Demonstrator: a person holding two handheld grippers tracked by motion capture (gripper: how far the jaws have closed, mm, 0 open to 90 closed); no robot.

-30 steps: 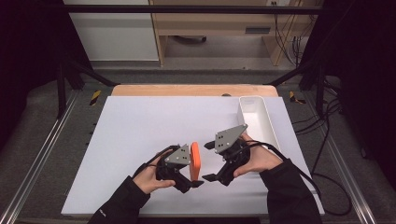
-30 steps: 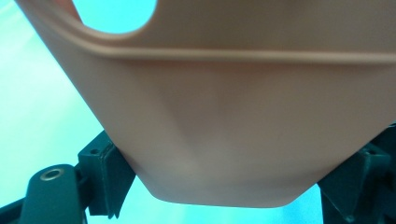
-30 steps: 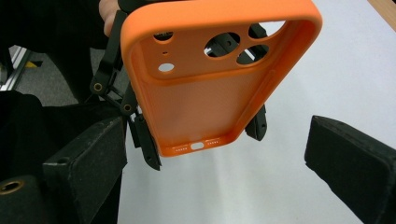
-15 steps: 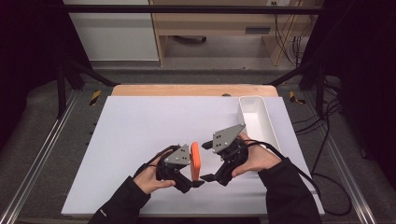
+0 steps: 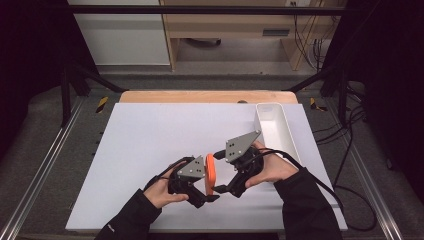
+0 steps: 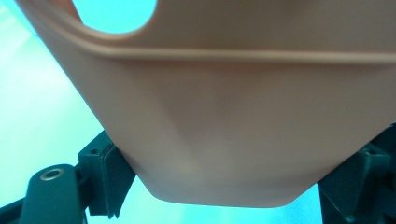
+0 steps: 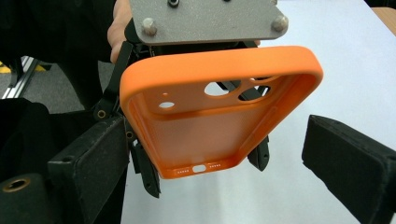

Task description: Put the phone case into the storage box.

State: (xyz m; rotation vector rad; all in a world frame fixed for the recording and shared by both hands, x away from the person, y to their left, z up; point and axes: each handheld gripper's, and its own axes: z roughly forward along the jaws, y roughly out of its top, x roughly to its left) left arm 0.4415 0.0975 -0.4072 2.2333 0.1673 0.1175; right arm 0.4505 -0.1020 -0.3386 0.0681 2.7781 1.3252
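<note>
An orange phone case (image 5: 210,172) stands on edge just above the white table, between the two hands. My left gripper (image 5: 208,195) is shut on its lower end; in the left gripper view the case's back (image 6: 243,116) sits between both pads (image 6: 108,173). The right gripper view looks into the hollow inside of the case (image 7: 210,126), with its camera holes towards the top. My right gripper (image 7: 219,163) straddles the case and its jaws have just been closing. Its left pad (image 7: 88,163) is close beside the case's edge and the right pad (image 7: 350,163) stands well apart. Seen from above, the right gripper (image 5: 220,172) reaches in from the right.
A long white tray (image 5: 272,125) stands at the table's right side, just behind the right hand. The white table top (image 5: 150,135) stretches to the left and back. A wooden strip (image 5: 200,96) runs along its far edge.
The right gripper's jaws have drawn slightly closer around the orange case. Both hands and the case have stayed in place.
</note>
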